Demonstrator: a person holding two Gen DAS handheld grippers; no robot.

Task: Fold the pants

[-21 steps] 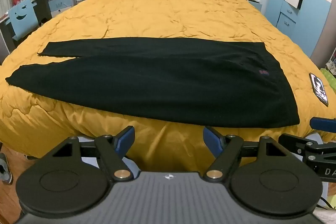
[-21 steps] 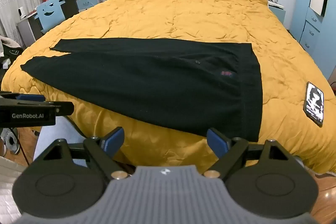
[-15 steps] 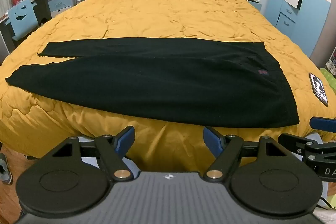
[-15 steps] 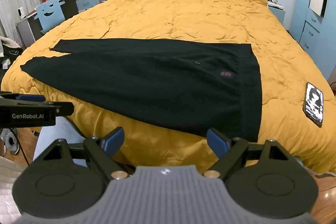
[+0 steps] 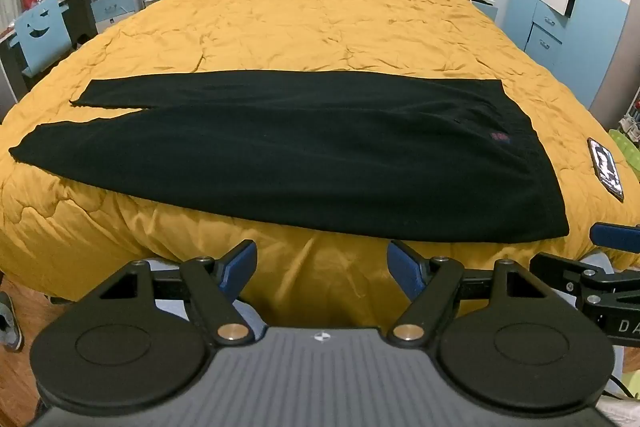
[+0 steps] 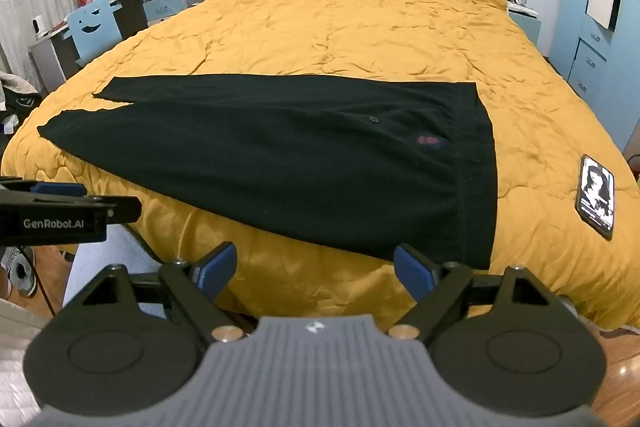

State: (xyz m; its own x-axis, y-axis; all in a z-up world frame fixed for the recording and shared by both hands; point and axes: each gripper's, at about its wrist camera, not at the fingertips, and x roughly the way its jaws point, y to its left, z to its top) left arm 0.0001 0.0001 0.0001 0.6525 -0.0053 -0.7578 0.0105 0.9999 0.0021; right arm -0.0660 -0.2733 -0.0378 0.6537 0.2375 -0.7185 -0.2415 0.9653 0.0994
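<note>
The phone's (image 6: 596,195) screen picture and the pants' (image 6: 428,141) red emblem are too small to read.

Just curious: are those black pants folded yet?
Halfway: the pants lie flat on the bed, one leg over the other, not folded across.

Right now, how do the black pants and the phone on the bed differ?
The pants are soft black cloth spread wide across the yellow quilt, with their cuffs to the left and waistband to the right. The phone is a small stiff slab with a lit picture, lying alone near the right edge. Both lie flat on the quilt, untouched.
</note>
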